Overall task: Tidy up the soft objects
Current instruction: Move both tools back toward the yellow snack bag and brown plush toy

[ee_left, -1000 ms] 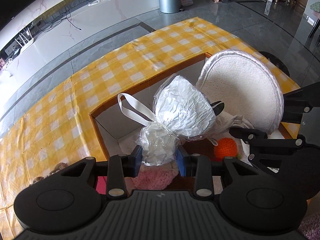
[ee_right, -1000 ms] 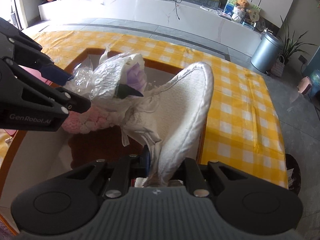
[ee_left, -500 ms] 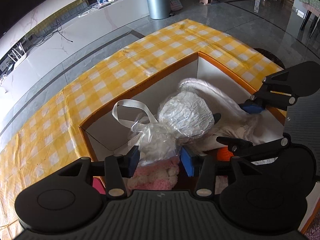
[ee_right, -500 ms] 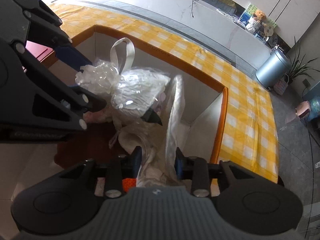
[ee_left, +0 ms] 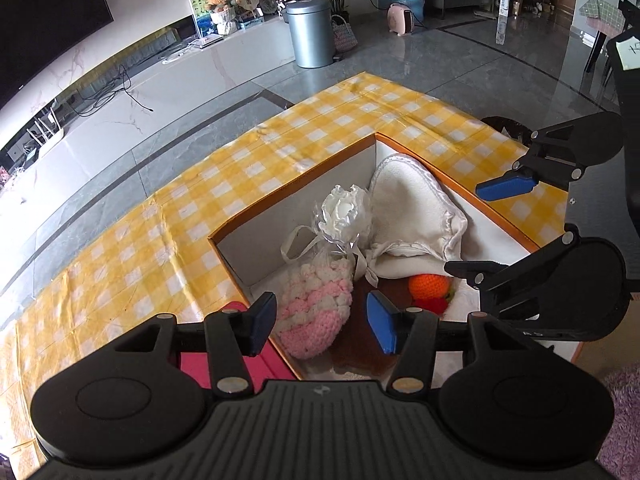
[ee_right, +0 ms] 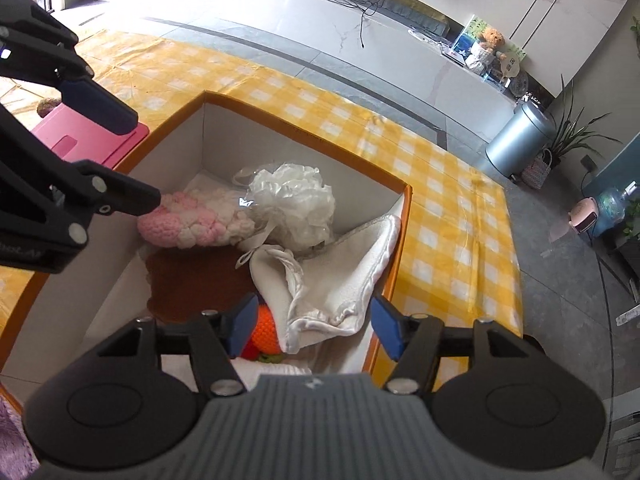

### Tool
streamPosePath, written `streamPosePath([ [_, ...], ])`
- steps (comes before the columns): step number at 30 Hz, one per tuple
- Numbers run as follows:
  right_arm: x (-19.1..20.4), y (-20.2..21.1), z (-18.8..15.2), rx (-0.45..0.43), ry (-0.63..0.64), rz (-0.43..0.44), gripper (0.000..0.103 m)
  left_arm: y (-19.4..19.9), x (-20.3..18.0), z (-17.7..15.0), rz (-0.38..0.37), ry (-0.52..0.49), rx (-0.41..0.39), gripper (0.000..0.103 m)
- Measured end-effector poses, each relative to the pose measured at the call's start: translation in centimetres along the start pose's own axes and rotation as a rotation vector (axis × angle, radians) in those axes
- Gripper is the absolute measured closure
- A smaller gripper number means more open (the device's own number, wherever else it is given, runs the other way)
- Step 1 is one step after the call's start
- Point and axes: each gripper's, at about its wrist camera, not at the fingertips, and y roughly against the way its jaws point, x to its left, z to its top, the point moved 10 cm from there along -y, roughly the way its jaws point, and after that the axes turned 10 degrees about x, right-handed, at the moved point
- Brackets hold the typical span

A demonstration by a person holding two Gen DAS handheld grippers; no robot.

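Note:
An orange-rimmed white box (ee_left: 296, 184) (ee_right: 304, 126) on the yellow checked tablecloth holds soft things. Inside lie a plastic-wrapped white puff (ee_left: 346, 214) (ee_right: 296, 200), a cream fleece pad (ee_left: 408, 208) (ee_right: 340, 280), a pink-and-white crochet piece (ee_left: 316, 308) (ee_right: 192, 220), an orange knitted ball (ee_left: 428, 284) (ee_right: 266, 328) and a brown mat (ee_right: 200, 280). My left gripper (ee_left: 322, 322) hangs above the box's near corner, jaws opening, nothing between them. My right gripper (ee_right: 314, 326) hovers over the fleece pad, jaws opening, pads clear of it.
A pink flat tray (ee_right: 84, 136) (ee_left: 240, 364) lies on the cloth beside the box. A purple fluffy item (ee_left: 624, 420) shows at the lower right edge. Grey floor, a metal bin (ee_left: 312, 32) and a low white counter lie beyond the table.
Both grippers let go and rose: the wrapped puff left my left jaws and the fleece pad left my right jaws. Both now lie in the box.

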Motion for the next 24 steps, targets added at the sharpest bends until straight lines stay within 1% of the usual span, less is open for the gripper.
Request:
streamPosePath([
  [4, 0.7, 2.2, -0.8, -0.007, -0.034, -0.022, 0.041, 3.0, 0.3, -1.6, 0.006, 0.012, -0.037, 0.041],
  [6, 1.1, 3.5, -1.2, -0.018, -0.065, -0.024, 0.040, 4.8, 0.7, -2.6, 0.006, 0.035, -0.075, 0.041],
  [10, 2.9, 6.2, -2.2, -0.072, -0.127, 0.019, 0.032, 7.7, 1.4, -5.2, 0.016, 0.069, -0.137, 0.041],
  [13, 5.2, 7.9, -2.7, -0.111, -0.147, 0.045, 0.032, 9.2, 2.5, -7.7, 0.010, 0.117, -0.162, 0.041],
  [15, 6.8, 8.7, -3.0, -0.134, -0.162, 0.070, 0.031, 9.7, 3.5, -9.4, 0.009, 0.151, -0.167, 0.041],
  [20, 11.2, 9.7, -2.8, -0.183, -0.192, 0.107, 0.031, 10.4, 6.3, -13.7, 0.062, 0.218, -0.168, 0.041],
  [24, 14.7, 10.0, -2.5, -0.208, -0.232, 0.166, 0.031, 10.9, 9.0, -17.2, 0.067, 0.306, -0.173, 0.041],
])
